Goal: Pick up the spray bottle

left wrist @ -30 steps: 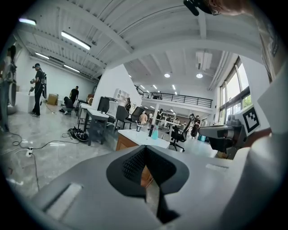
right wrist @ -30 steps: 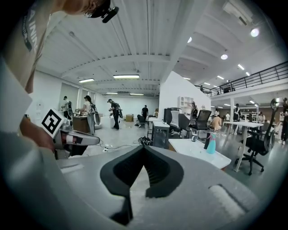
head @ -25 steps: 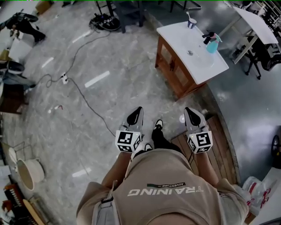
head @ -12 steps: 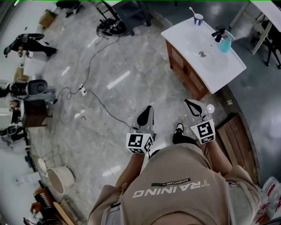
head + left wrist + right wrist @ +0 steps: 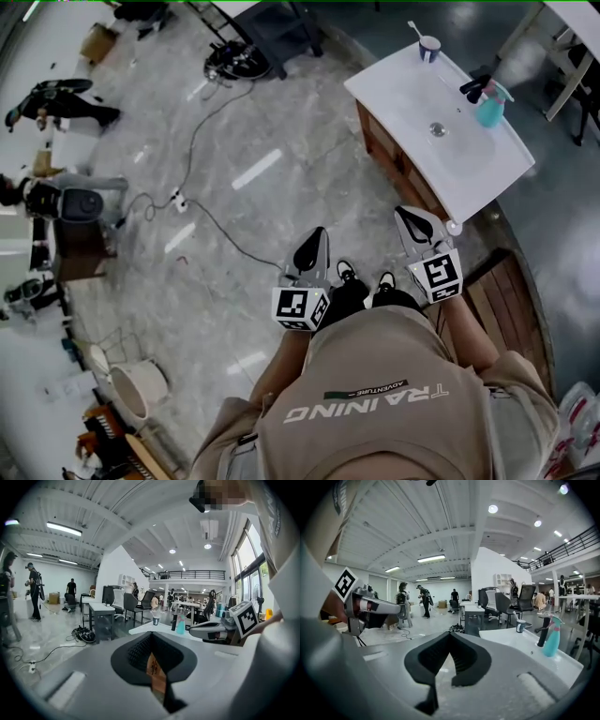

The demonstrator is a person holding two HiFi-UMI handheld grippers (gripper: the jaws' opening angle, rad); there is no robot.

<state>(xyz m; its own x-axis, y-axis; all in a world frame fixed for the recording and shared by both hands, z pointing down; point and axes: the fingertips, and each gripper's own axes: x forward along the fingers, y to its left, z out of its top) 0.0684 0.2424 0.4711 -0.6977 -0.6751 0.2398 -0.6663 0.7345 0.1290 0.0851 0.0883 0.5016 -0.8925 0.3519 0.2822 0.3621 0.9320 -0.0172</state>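
Looking on from the floor, I see the teal spray bottle (image 5: 489, 105) standing upright at the far side of the white sink top (image 5: 403, 89), just beside the black tap (image 5: 472, 89); it lies ahead and to the right of both tools, well apart from them; the right gripper (image 5: 410, 217) is plainly the nearer, the left gripper (image 5: 314, 236) further off; both have their jaws pressed together on nothing; I judge the right must open and reach forward, closing across the bottle's vertical body.
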